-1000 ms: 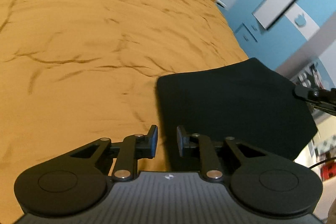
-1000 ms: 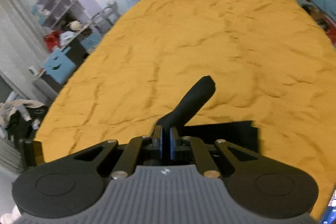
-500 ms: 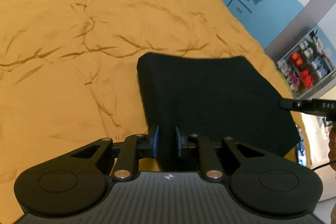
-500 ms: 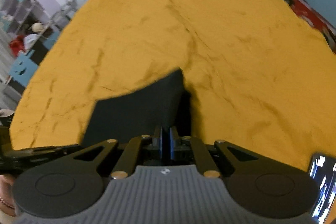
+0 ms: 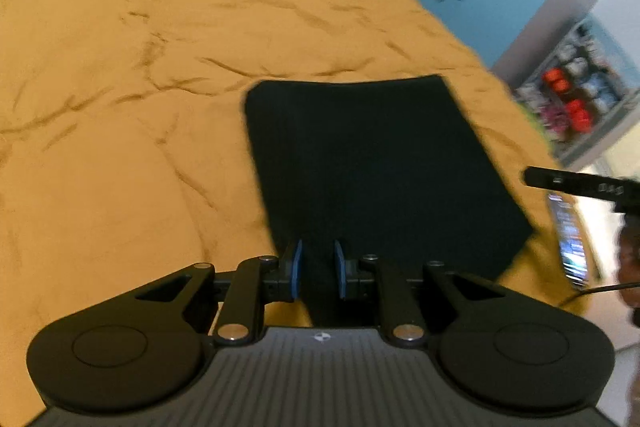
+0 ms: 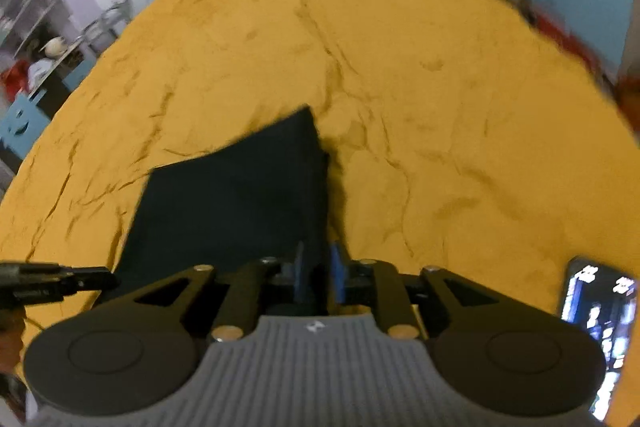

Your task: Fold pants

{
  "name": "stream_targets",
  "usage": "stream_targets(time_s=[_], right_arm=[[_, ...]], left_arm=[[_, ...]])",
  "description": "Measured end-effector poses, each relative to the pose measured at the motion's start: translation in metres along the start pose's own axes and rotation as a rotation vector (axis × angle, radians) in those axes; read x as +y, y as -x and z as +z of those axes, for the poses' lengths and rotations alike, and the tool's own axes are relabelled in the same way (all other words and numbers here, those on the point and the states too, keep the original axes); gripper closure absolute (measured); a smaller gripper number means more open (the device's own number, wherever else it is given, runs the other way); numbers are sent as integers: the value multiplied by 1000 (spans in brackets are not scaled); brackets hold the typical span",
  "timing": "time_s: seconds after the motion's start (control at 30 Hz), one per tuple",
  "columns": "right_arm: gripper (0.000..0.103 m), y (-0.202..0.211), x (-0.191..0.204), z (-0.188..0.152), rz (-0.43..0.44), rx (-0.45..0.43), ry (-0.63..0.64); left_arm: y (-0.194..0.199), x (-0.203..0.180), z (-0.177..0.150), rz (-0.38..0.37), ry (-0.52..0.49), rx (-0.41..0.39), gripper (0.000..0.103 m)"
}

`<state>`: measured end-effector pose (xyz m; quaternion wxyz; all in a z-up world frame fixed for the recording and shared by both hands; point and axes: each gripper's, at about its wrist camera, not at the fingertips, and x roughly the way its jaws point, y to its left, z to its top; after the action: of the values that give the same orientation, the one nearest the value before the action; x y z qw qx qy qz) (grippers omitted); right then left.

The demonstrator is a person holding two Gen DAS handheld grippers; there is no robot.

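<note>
**Letting go of the folded pants**

The pants (image 5: 372, 163) lie as one flat dark rectangle on the bed (image 5: 120, 107), near its near edge. The left tool (image 5: 317, 269) has its pads spread, with the near hem of the cloth between them but not gripped. The right tool (image 6: 317, 273) is also parted a little at the near right corner of the cloth; whether the fabric touches its pads I cannot tell.

The fold looks finished or nearly so, and the step in hand seems to be the release. To do it well, open both tools fully before drawing back — straight toward the near edge and low, so no pad drags the top layer and spoils the square corners. If a hem catches, a light press flat would fix it.

Counted: one pair of pants, two tools, one bed, one phone (image 6: 600, 315) lit at the bed's near right corner.
</note>
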<state>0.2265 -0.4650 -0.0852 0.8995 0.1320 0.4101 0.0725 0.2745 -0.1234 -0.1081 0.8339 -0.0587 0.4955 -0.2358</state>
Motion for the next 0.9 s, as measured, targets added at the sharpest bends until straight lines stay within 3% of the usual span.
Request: stream_targets(time_s=[0.1,0.27,0.37,0.47,0.6,0.73,0.83,0.9], right_arm=[[82,14,18,-19,9,-23,74],[80,0,28,-55,-108,14,146],[74,-15,18,-72,-117,47,103],[74,-17,8,-81,-100,66,52],[74,-2,10,-75,-109,46,70],[73,10,9,-65,-79,3,33],[66,9,8,-53,-75,-24,12],[60,3,5,-45,-66,-36,-10]], left_arm=[[7,-6,-18,-3,-26,18,84],[-3,-3,-48,27,-8,90,84],[-8,3,-58,24,13,103,84],[-8,11,-60,6,51,112,84],[7,9,-54,-1,23,141,85],[24,8,-45,-18,12,76,85],[32,14,-31,-30,40,1,83],[31,24,-22,-35,99,-42,75]])
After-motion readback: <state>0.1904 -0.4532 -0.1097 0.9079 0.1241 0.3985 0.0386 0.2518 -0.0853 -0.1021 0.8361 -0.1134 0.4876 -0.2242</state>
